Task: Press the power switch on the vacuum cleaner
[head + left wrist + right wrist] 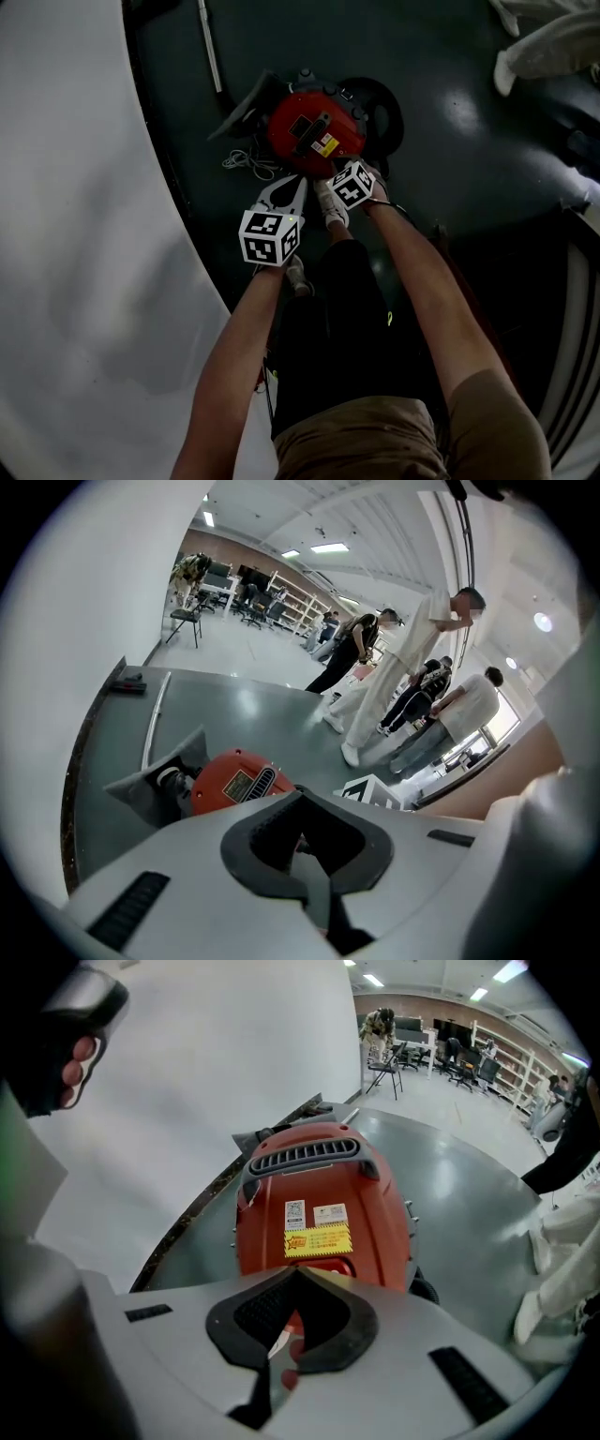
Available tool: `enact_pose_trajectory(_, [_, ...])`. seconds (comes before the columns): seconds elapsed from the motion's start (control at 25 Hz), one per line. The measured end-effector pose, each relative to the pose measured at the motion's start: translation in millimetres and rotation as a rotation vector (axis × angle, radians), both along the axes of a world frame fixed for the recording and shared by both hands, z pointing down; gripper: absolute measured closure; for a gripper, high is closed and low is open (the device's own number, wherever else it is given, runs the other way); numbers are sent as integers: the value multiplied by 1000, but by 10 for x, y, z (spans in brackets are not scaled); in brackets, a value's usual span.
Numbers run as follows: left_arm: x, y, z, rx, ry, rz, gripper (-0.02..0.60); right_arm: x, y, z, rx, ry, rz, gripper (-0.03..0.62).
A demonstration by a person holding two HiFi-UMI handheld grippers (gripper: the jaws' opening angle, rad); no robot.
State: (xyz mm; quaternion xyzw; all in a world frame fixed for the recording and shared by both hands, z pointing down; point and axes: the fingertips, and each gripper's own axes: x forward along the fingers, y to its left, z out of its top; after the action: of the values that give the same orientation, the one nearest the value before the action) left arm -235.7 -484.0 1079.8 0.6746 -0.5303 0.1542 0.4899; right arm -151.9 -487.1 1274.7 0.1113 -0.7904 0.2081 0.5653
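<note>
Since the vacuum (316, 131) sits low on the floor (450, 141), just ahead of the person's shoes (331, 202), the press is best made from above. The right gripper (298, 1283) hangs steeply over the red shell with its fingers shut together on nothing, so the closed tip can serve as one blunt poker. What I take for the switch (326, 1266), a raised red pad just under the yellow label (317, 1239), lies right beyond that tip. A short, straight push on its middle should do, without sliding onto the label. The left gripper (302, 803), fingers likewise shut and empty, hangs beside the vacuum and is best kept clear. Counted: one vacuum, one tube (208, 47), two grippers, two shoes, one cord (246, 161), one label, two white stickers (294, 1213), one switch.
</note>
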Motion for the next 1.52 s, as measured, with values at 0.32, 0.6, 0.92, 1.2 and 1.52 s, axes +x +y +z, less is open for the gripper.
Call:
enact_pose_trajectory(0.32, [55, 152, -62, 23, 21, -22, 577, -54, 38, -10, -14, 52, 26, 583])
enact_pose_trajectory(0.6, [-194, 340, -1040, 246, 17, -5, 577, -63, -153, -1420, 130, -287, 299, 573])
enact_pose_trajectory(0.92, [-250, 1632, -3087, 428, 39, 16, 575, 78, 1169, -3964, 225, -508, 367, 479])
enact_pose_trajectory(1.2, [-186, 2808, -4648, 594, 12, 116, 575, -79, 1979, -6191, 359, -728, 338, 479])
enact_pose_trajectory(1.52, [110, 3594, -5843, 791, -3, 176, 575, 303, 2979, -7616, 388, -815, 339, 482])
